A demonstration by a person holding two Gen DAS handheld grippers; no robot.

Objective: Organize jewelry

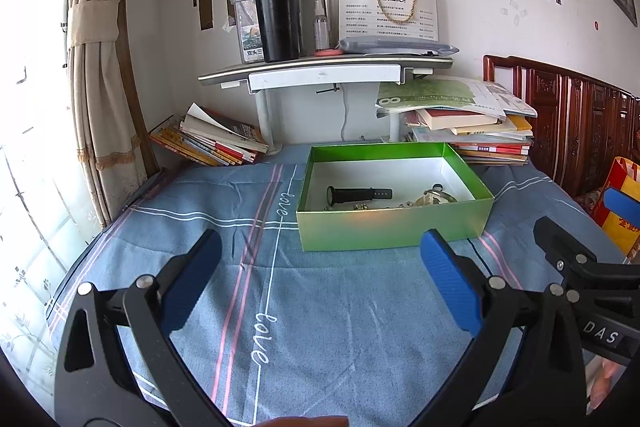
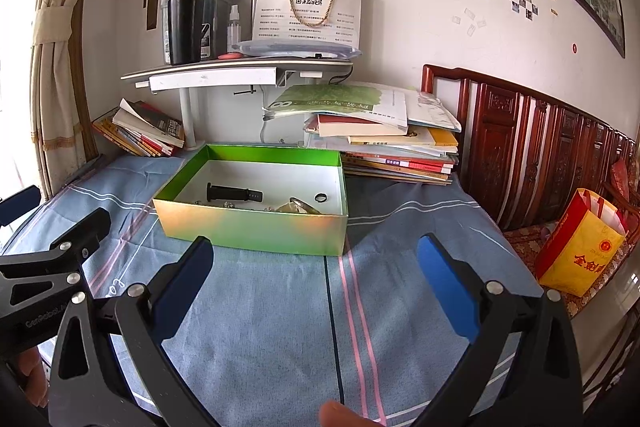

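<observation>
Inside green box (image 2: 256, 227): black watch (image 2: 234, 193), ring (image 2: 319, 197); both tongs (image 1: 320, 275) (image 2: 316, 279) wide open, empty.

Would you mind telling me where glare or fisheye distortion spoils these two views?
Left wrist view: the window is blown out white, and the shelf bows. Right wrist view: glare only at the far left edge; the headboard curves strongly. In both, the green box stays sharp, its near wall carrying a warm sheen.

Both wrist cams sit low over the blue striped bedsheet (image 1: 320, 307), facing the wall. Left cam: open green cardboard box (image 1: 394, 227) near, at 1 o'clock. Right cam: same box (image 2: 252, 231) at 11 o'clock. Shared: box, white shelf (image 2: 216, 73), stacked books (image 2: 400, 151).
</observation>
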